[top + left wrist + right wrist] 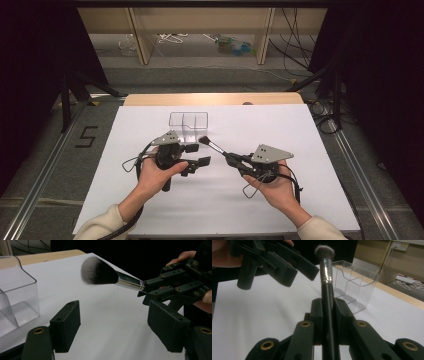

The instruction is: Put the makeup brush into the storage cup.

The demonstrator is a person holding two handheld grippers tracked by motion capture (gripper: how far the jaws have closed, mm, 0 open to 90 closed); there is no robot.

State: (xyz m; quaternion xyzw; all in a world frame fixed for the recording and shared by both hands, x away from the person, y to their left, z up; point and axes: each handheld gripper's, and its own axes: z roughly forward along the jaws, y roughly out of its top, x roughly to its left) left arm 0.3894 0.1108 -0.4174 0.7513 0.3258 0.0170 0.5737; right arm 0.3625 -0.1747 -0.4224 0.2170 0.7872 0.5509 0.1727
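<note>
Right gripper [234, 159] squeezing a makeup brush [212, 145] by its black handle, left gripper [197, 155] jaws apart, holding nothing, clear box [188, 120] close by

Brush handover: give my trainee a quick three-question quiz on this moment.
1. True or false: the right gripper is shut on the brush handle.
2. Where does the clear box stand? A. beyond both grippers, toward the table's far edge; B. between the person's forearms; C. off the white table.
3. In the left gripper view, what lies between the left gripper pads?

Key:
1. True: both pads press the black handle, bristles pointing away from the hand.
2. A.
3. Nothing: the pads stand apart over bare table, with the bristles beyond and above them.
</note>
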